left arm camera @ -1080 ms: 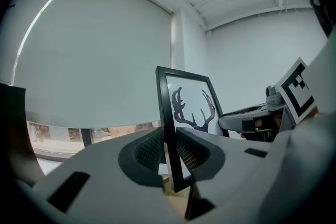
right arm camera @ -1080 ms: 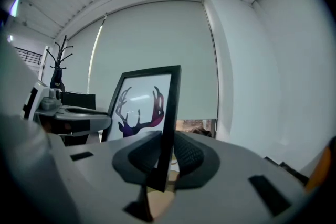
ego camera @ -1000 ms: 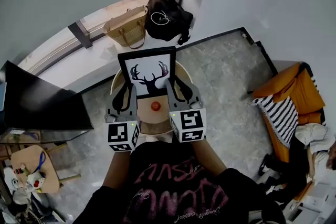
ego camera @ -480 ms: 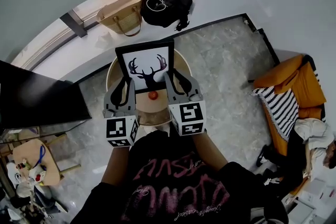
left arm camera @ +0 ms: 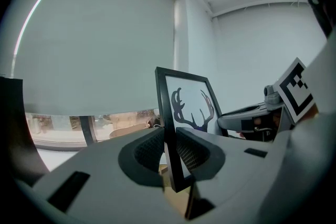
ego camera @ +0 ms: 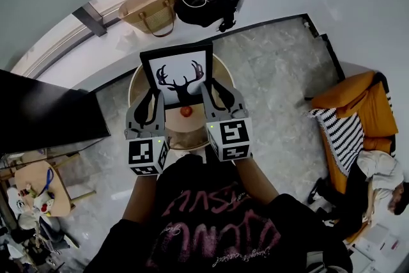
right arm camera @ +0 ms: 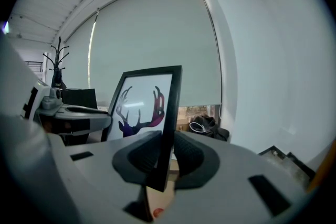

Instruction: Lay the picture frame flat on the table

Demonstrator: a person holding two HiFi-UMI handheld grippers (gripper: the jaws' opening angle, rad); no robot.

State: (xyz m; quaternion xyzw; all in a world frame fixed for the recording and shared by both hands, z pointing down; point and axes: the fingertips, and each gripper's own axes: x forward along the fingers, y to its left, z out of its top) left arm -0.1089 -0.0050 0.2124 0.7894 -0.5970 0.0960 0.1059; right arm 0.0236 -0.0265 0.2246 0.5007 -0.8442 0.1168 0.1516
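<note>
While my left gripper [left arm camera: 169, 155] and right gripper [right arm camera: 161, 162] each pinch a side edge, a small red ball [ego camera: 186, 111] sits between them and the picture frame [ego camera: 179, 75] stands upright over the round table [ego camera: 136, 91]. It has hardly tilted since a second ago, so laying it flat is all ahead.

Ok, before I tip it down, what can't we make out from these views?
Whether the picture frame rests on the table: in head view the left hand-held gripper and right hand-held gripper cover its lower corners; in the gripper views their bodies do.
Frame's back and any stand: faces away in every view.
Small red thing by the frame: too small in head view to identify.
</note>
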